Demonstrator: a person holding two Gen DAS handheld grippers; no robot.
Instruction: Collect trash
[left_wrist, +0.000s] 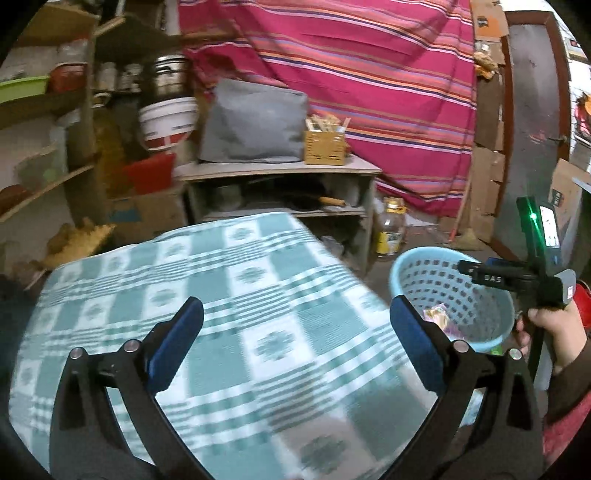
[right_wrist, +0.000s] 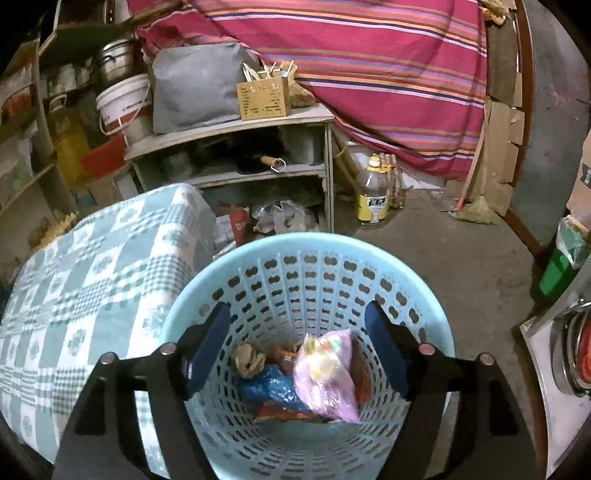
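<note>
A light blue perforated basket (right_wrist: 295, 242) stands on the floor beside a table covered in a green-and-white checked cloth (right_wrist: 85, 291). My right gripper (right_wrist: 297, 310) hangs open over the basket's mouth, with nothing between its blue pads. Below it in the basket lie a pink wrapper (right_wrist: 327, 373), a blue bag (right_wrist: 269, 387) and a crumpled brown paper (right_wrist: 249, 360). My left gripper (left_wrist: 297, 310) is wide open and empty above the checked cloth (left_wrist: 221, 280). In the left wrist view the basket (left_wrist: 432, 253) sits to the right, and a hand (left_wrist: 550, 325) holds the other gripper over it.
A low shelf unit (right_wrist: 229, 129) behind the table carries a grey cushion (right_wrist: 199, 85) and a box of sticks (right_wrist: 264, 98). An oil bottle (right_wrist: 373, 192) stands on the concrete floor. A striped pink cloth (right_wrist: 369, 66) hangs behind, and a white bucket (right_wrist: 122, 107) stands at the left.
</note>
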